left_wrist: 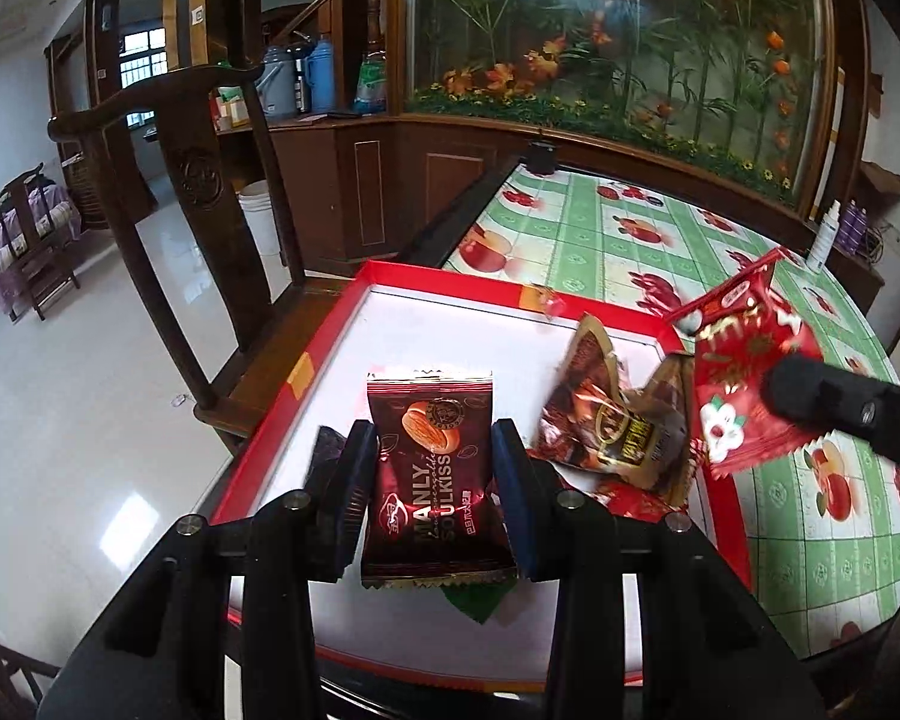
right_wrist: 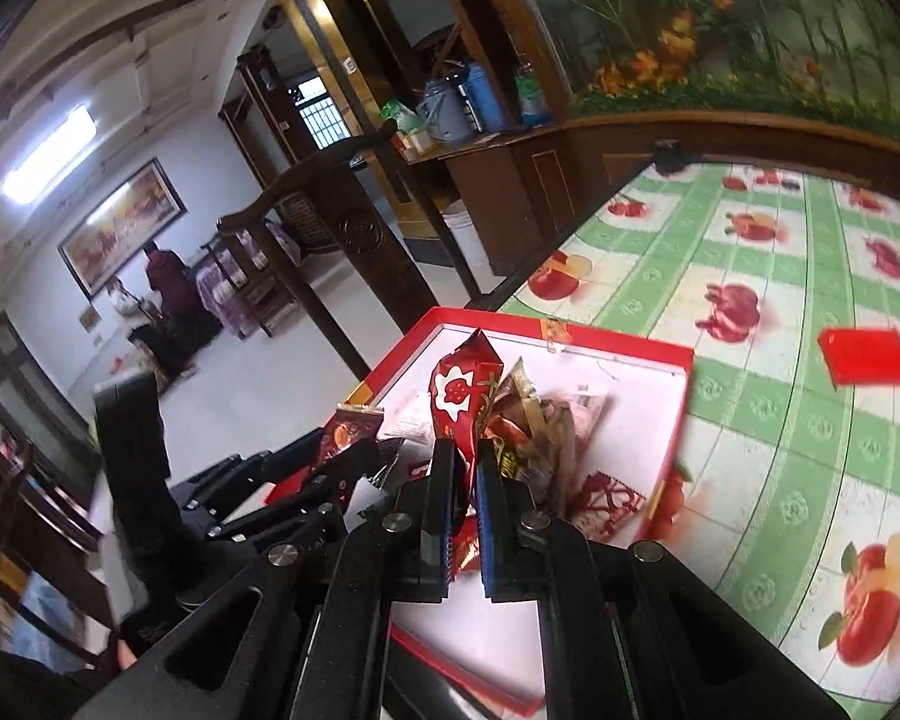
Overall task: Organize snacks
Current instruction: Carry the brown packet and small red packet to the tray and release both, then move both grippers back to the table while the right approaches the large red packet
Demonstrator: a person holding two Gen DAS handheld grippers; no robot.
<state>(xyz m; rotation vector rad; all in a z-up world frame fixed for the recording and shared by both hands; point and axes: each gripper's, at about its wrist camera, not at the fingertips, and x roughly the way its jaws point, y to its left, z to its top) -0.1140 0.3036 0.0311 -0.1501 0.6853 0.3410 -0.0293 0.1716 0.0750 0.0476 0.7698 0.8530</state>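
- Snacks: a dark maroon packet (left_wrist: 438,474) with a picture of an almond-like nut and crimped ends stands upright between the pads of the left tool (left_wrist: 435,501), above the near left part of the box. The pads press its two long edges, so the left tool is pinching it.
- Its print reads "MANLY" and "SOULKISS", running along the packet; a smaller script line and some characters beside them are too small to read.
- The box (left_wrist: 342,336) is shallow, with a red rim and a white floor, and sits at the desk's corner beside a dark wooden chair (left_wrist: 210,222).
- Inside it, right of the held packet, lie brown and gold wrapped snacks (left_wrist: 615,420) in a loose heap; their label is not legible. A dark wrapper and a green scrap peek out behind and under the left tool.
- Further right, a bright red packet (left_wrist: 744,384) with a white flower and gold print hangs above the box's right rim, gripped by the right tool (right_wrist: 462,516), whose pads are pressed together on its lower end.
- The desk (left_wrist: 630,228) has a green checked cover printed with apples.
- A small red packet (right_wrist: 864,357) lies alone on the cover, well apart from the box.
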